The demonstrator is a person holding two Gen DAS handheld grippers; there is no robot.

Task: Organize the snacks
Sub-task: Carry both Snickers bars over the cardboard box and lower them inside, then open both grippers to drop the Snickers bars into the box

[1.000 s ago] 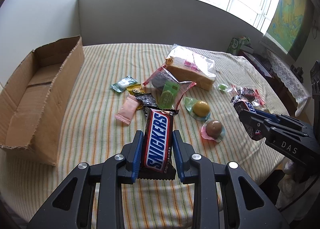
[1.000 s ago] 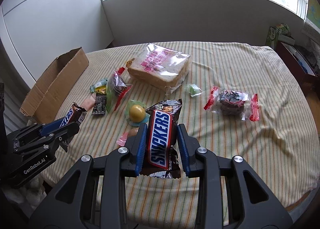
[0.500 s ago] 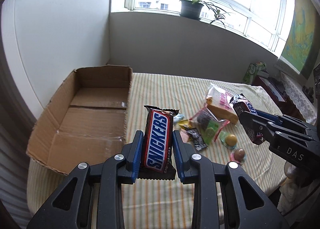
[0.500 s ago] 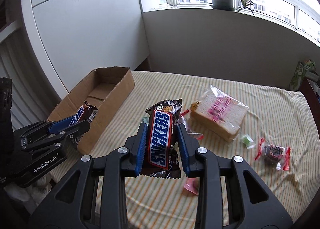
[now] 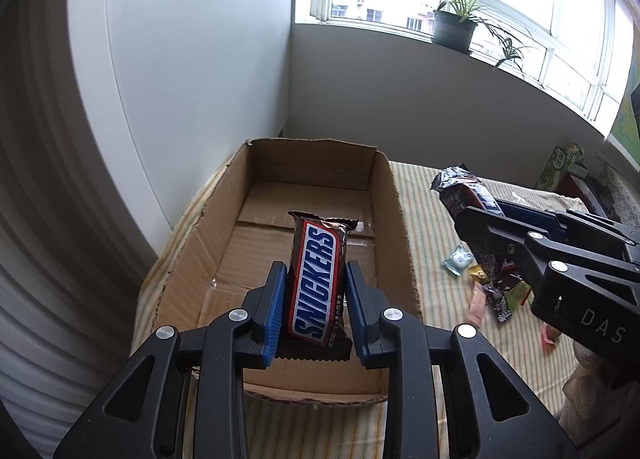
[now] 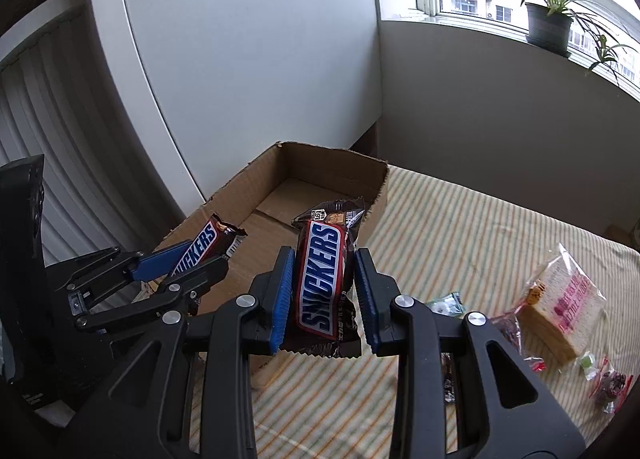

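Striped cloth covers the bench (image 5: 436,195), which stands below a white wall and a window sill with a potted plant (image 5: 454,25). At far left on the bench sits an open cardboard box (image 5: 188,259), its long axis running away from the cameras toward the wall; its floor shows bare cardboard, and its right wall runs parallel to the open striped surface beside it. Left gripper (image 5: 316,307): the fingers are clenched on a Snickers bar (image 5: 316,279), blue pads pressed against both long sides. The bar's long axis lies along the fingers, its crimped far end pointing toward the box's back wall, and it hangs above the near half of the box interior. Right gripper (image 6: 325,295): the fingers likewise grasp a second Snickers bar (image 6: 325,271) by its long sides, axis along the fingers, far end pointing toward the box. This bar hangs over the box's near right corner region, close to the right wall's rim. To the right, well apart from the box, loose snacks lie on the cloth: small wrapped candies (image 6: 444,305), a bagged sandwich (image 6: 560,311) and a red-edged packet (image 6: 610,383). Between the box and these snacks the cloth lies free.
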